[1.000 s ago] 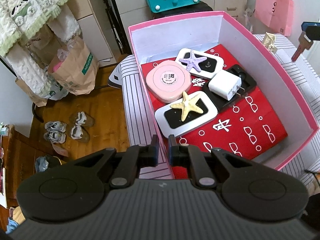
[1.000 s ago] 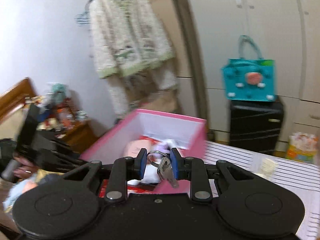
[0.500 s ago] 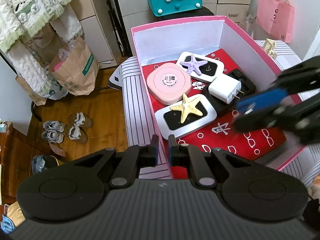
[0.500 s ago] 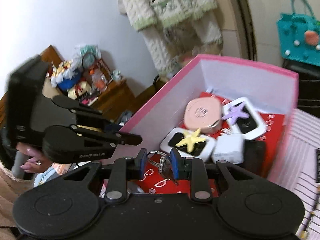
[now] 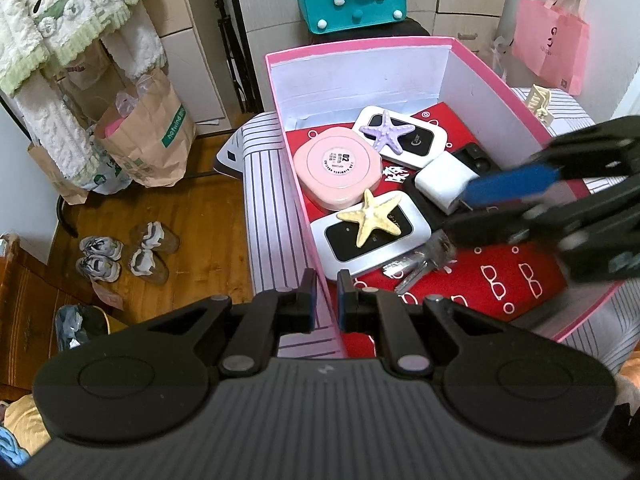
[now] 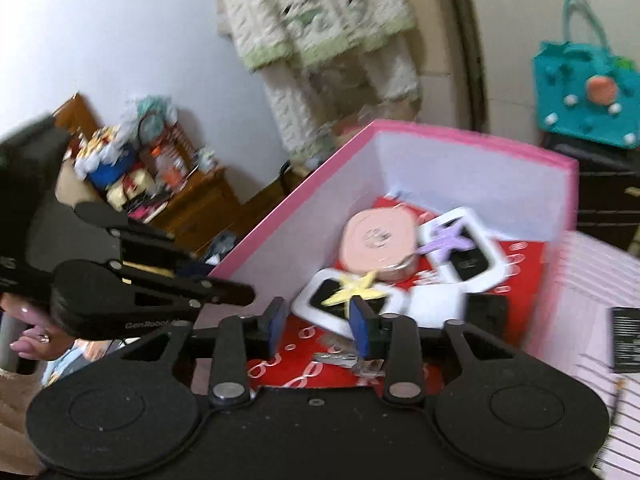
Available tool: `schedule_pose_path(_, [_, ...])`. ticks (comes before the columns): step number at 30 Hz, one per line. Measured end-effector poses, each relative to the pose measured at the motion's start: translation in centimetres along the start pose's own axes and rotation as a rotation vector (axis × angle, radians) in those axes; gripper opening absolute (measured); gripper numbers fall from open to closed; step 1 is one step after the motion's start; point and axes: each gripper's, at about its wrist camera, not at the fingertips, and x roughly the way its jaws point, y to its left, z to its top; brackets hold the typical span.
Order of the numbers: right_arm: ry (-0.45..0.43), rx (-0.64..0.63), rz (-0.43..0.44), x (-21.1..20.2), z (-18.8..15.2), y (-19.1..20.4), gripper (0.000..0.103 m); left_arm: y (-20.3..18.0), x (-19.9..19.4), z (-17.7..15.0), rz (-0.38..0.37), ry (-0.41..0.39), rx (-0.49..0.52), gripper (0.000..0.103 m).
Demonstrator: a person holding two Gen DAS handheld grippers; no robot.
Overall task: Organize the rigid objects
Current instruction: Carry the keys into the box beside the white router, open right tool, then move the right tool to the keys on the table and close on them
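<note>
Keys (image 5: 420,266) lie loose on the pink box (image 5: 360,64) floor.
The left gripper (image 5: 323,294) pinches the box wall; only the right wrist view shows the right gripper (image 6: 316,326) spread apart.

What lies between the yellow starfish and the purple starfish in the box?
The pink rounded case partly fills that stretch, with a strip of red box lining beside it; the left wrist view shows it clearly.

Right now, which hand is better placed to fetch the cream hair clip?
Right, probably. The right gripper is open and empty, the keys lying in the pink box, and the hair clip sits on its side. The left gripper grips the box wall.
</note>
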Motion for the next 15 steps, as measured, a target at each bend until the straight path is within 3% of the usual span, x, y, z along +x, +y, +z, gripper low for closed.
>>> schedule_pose_path(8, [-0.099, 0.079, -0.132, -8.1, -3.3, -3.3, 0.05, 0.2, 0.3, -0.6, 0.0, 0.012, -0.022, 0.009])
schedule_pose_path(15, [-0.145, 0.197, -0.258, -12.1, -9.8, -6.9, 0.053, -0.4, 0.5, -1.0, 0.019, 0.029, -0.019, 0.009])
